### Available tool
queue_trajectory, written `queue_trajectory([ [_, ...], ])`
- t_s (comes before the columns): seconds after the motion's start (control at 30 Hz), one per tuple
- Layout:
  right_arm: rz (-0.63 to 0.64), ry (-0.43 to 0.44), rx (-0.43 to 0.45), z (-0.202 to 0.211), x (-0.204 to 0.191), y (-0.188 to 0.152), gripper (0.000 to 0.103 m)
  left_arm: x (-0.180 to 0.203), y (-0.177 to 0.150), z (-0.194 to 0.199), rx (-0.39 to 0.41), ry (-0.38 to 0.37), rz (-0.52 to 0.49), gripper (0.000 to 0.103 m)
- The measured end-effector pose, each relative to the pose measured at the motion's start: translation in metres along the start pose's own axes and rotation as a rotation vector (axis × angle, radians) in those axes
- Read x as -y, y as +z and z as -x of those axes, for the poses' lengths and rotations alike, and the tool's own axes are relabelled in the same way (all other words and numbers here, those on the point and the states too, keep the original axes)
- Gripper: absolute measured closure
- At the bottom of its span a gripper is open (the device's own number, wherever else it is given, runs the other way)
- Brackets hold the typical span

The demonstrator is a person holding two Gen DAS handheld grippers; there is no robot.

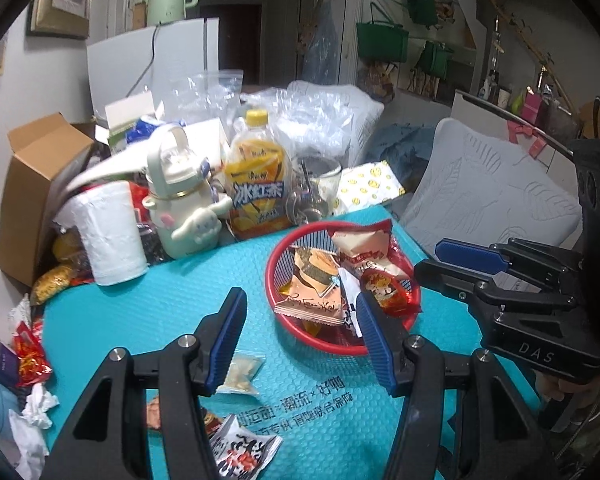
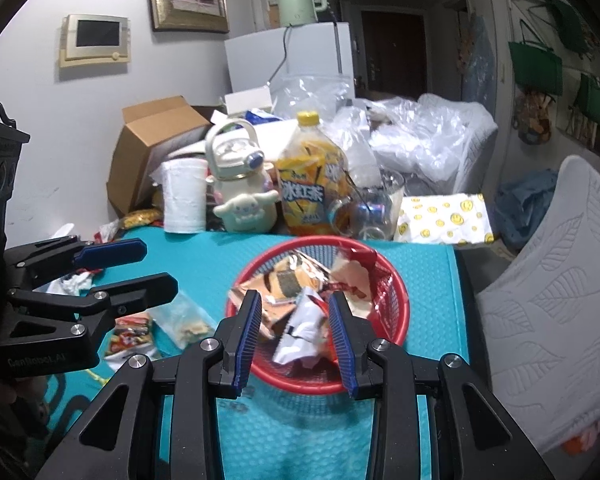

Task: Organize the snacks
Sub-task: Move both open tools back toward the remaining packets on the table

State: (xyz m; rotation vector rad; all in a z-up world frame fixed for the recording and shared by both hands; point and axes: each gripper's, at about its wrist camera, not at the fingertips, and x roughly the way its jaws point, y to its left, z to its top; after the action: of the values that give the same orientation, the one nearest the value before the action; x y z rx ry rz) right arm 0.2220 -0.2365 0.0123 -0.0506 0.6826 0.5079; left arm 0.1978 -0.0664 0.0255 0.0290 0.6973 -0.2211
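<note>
Snack packets fill a red basket (image 1: 276,264) on the far right part of a teal mat (image 1: 160,308). A seaweed-print packet (image 1: 312,280) lies at its left, a red-and-white packet (image 1: 364,248) leans on the far rim, and a small red packet (image 1: 388,296) sits at the right. In the right wrist view the basket (image 2: 400,300) and its contents are blurred, and a crumpled white wrapper (image 2: 300,328) is all that reads clearly. Part of the basket's near rim is covered by gripper fingers in both views.

Two more snacks lie loose on the mat, near and left of the basket. One is a clear small bag (image 1: 242,372). The other is a packet with black lettering (image 1: 244,452), half hidden behind a finger and cut by the frame edge. Printed text on the mat is partly covered too.

Far along the mat's edge stand a paper roll (image 1: 112,236), a cream flask (image 1: 180,200) and an iced tea bottle (image 1: 256,192).

The left gripper (image 1: 300,296) tilts downward over the mat just left of the basket, jaws well apart with nothing between them. The right gripper (image 2: 295,296) points down over the basket's near side. Its jaws stand narrower but apart, gripping nothing; from the side (image 1: 428,258) the gap shows empty.
</note>
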Motion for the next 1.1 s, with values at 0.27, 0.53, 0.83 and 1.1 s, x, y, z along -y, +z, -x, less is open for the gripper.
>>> queue_trajectory([
  [0.27,0.035,0.001,0.061,0.039,-0.030,0.007,0.068,-0.004,-0.004,0.055,0.084,0.008,0.000,0.047],
  [0.53,0.082,0.021,0.114,0.076,-0.067,0.002,0.058,-0.014,-0.021,0.099,0.123,0.027,0.027,0.047],
  [0.83,0.110,0.047,0.147,0.101,-0.107,-0.010,0.042,-0.025,-0.047,0.140,0.144,0.077,0.026,0.030],
  [1.1,0.118,0.094,0.140,0.104,-0.133,-0.020,0.027,-0.038,-0.067,0.165,0.165,0.120,0.037,0.024],
])
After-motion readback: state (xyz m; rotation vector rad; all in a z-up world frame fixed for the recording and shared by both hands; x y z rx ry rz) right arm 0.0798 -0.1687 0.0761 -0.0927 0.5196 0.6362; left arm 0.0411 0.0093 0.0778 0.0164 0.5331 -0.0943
